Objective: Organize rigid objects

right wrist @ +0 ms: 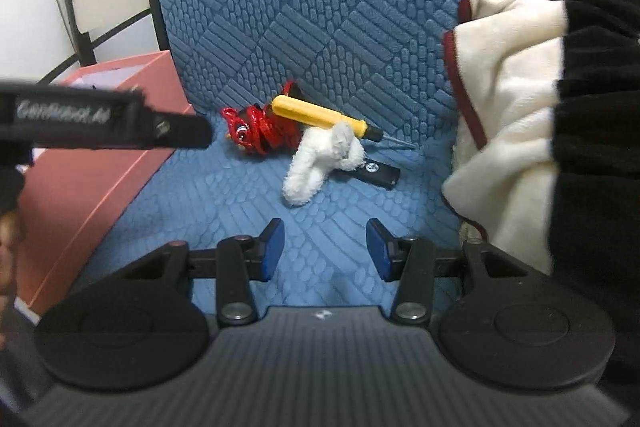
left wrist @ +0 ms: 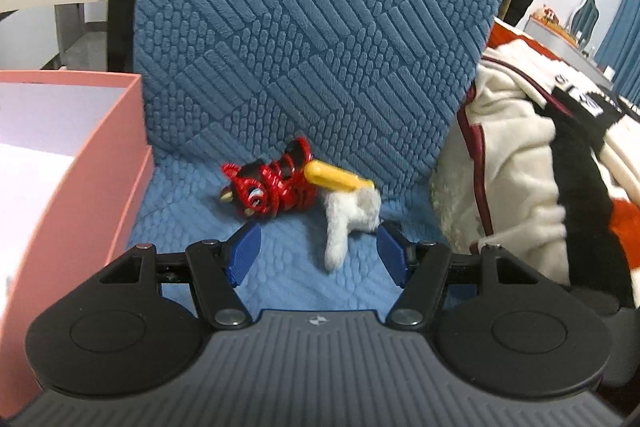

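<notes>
Blue cushion (left wrist: 280, 259) bears toys; left tongs (left wrist: 316, 251) and right tongs (right wrist: 325, 247) gape empty

On the seat cushion (right wrist: 224, 211), a screwdriver (right wrist: 316, 115) lies behind the plush toy (right wrist: 316, 163); box (right wrist: 92, 163) left, blanket (right wrist: 512, 131) right.

My left claw (left wrist: 316, 253), blue pads apart, empty; ahead on quilted blue seat cushion (left wrist: 280, 267): red-black lion figurine (left wrist: 272, 189), yellow-handled screwdriver (left wrist: 334, 179), white plush toy (left wrist: 348, 223); pink cardboard box (left wrist: 80, 179) leftward.
</notes>
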Available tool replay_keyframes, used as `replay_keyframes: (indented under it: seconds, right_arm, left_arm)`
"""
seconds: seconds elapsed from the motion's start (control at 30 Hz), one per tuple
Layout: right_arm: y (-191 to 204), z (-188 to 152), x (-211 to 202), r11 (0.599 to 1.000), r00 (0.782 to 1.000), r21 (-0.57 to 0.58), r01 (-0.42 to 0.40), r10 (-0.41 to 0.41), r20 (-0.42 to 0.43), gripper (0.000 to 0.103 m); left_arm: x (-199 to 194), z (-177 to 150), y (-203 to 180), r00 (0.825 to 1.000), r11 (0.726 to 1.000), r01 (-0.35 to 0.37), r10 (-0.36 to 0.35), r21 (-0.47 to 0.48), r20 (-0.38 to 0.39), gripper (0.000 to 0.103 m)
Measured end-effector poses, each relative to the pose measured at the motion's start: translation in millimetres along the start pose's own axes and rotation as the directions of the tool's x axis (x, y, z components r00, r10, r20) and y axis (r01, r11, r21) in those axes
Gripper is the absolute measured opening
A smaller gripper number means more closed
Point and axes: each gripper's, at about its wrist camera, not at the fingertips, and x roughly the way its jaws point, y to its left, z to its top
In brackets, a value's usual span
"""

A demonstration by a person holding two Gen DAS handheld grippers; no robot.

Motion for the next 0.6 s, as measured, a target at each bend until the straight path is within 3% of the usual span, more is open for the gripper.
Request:
replay_keyframes:
  seconds: [0.1,0.3,0.6]
  right_arm:
    - [-0.1,3.8,11.7,1.000,1.000,-0.001,0.008,-0.008,0.011,0.048]
    - [-15.5,14.9,34.1,0.993,1.000,0.119,0.000,-0.003,0.018,0.048]
    - [-20.8,25.5,65.1,0.978,0.998,0.209,0.004,-0.017,0.061,0.048]
  left_arm:
    - [16.6,7.5,1.1,1.000,1.000,0.023,-0.022,-0.021,0.007,0.069]
    - [47.1,21.8,1.4,0.999,0.998,0.052,-0.052,-0.043,0.003,0.069]
    - [84.2,43.9,5.2,0.995,0.992,0.094,-0.095,-0.085,-0.008,0.064]
